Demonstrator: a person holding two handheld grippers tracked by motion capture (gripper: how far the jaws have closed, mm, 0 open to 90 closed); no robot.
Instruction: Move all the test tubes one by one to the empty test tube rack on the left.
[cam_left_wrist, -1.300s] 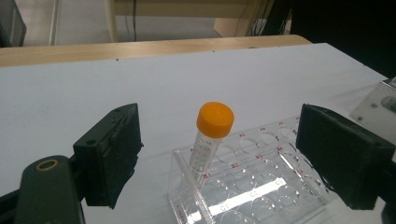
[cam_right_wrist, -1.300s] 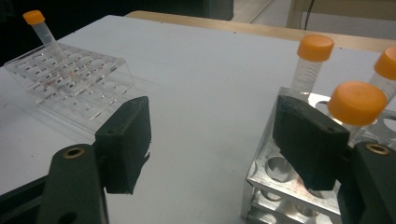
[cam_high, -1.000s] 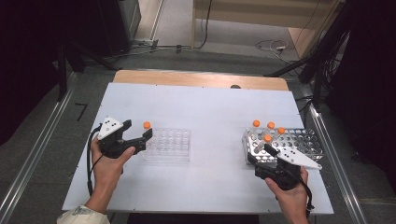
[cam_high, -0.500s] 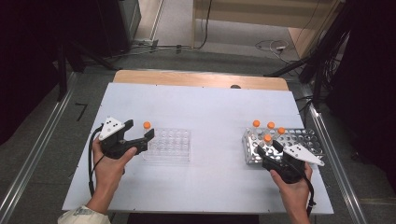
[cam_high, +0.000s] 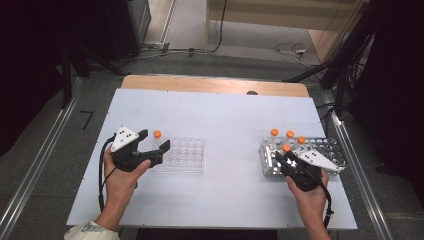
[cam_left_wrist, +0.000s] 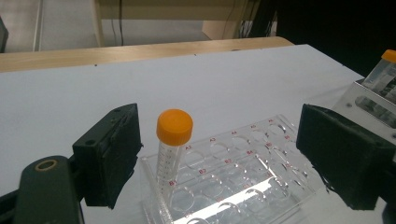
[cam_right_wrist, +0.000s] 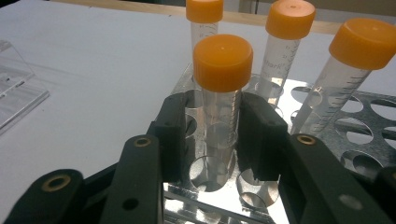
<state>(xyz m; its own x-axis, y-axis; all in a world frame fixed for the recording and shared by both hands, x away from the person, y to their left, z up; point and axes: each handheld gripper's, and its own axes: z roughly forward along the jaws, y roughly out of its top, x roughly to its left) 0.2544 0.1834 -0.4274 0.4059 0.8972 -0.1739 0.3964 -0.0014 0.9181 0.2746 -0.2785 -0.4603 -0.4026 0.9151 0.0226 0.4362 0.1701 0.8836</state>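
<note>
1. The rack looked like shiny perforated metal.
2. The tubes were clear plastic with matt orange caps.
3. The tray was glossy clear acrylic.
4. The table was matt white with a wooden edge.

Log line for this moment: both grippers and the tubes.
right gripper: jaws just closing around nearest tube in metal rack | left gripper: open beside clear rack

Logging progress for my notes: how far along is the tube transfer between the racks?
Done: one tube stands in the clear rack. In hand: the right tool has just closed around a tube in the metal rack. Left: three more tubes there.
</note>
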